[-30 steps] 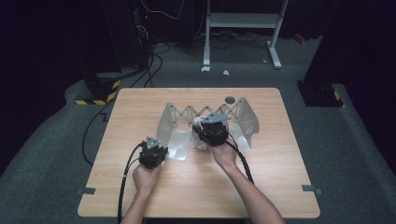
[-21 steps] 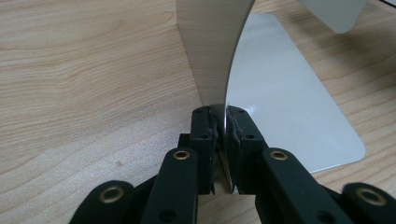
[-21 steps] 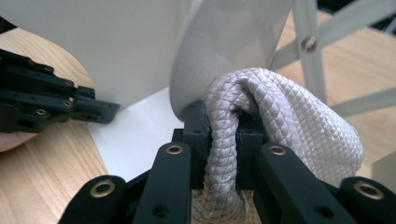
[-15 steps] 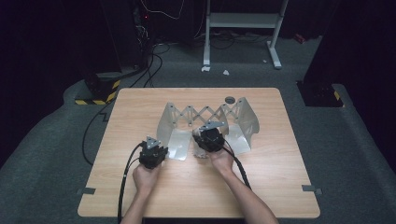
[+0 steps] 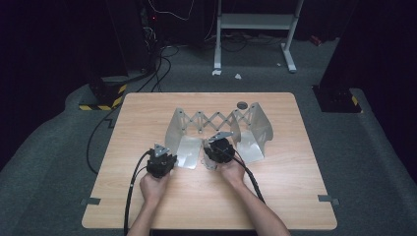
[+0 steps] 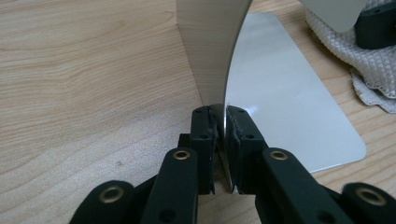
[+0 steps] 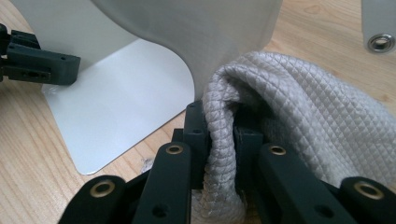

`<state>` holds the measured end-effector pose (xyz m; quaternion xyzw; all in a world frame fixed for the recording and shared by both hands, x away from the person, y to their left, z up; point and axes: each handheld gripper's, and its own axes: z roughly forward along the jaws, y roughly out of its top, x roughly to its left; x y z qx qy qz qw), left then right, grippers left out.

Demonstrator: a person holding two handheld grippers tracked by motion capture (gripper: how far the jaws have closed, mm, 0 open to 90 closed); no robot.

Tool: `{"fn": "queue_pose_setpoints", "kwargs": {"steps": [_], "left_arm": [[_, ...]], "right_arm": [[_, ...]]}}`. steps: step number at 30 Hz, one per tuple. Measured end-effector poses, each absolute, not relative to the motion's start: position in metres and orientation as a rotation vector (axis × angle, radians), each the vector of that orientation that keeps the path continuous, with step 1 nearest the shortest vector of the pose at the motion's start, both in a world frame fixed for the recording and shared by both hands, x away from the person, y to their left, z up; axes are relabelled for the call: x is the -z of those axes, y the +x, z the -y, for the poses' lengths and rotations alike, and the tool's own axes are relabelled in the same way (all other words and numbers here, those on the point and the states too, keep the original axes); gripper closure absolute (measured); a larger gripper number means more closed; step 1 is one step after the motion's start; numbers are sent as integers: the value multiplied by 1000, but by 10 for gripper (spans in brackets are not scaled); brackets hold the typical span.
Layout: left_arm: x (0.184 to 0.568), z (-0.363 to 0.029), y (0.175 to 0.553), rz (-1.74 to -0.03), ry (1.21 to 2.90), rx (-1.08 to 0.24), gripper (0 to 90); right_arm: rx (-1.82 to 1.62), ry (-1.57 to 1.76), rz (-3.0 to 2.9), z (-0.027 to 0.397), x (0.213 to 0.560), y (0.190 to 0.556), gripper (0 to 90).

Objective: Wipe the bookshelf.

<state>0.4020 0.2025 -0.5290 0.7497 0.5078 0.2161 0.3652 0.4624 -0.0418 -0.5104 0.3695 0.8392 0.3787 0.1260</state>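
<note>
Left gripper (image 6: pixel 223 140) is clamped on the thin edge of the rack's (image 5: pixel 255 130) upright left plate (image 6: pixel 210 51), near the table's (image 5: pixel 147 113) middle. Right gripper (image 7: pixel 219 140) pinches a fold of cloth (image 7: pixel 299 112): pale grey, quilted in small diamonds, bunched just beside that plate's flat foot (image 7: pixel 121 102). The rack is silvery metal, two curved end plates joined by a scissor lattice, with nothing between them.

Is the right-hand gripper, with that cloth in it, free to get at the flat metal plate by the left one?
Probably yes. The right gripper is clamped on the quilted cloth beside the plate, with nothing between them. The left gripper pinches only the upright edge of the rack, off the flat part.
</note>
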Motion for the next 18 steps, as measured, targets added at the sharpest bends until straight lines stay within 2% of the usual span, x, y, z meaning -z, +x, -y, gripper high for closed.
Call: {"fn": "queue_pose_setpoints", "kwargs": {"steps": [18], "left_arm": [[529, -201, 401, -1302, 1935, -570, 807]], "right_arm": [[-1219, 1018, -2391, 49, 478, 452, 799]]}}
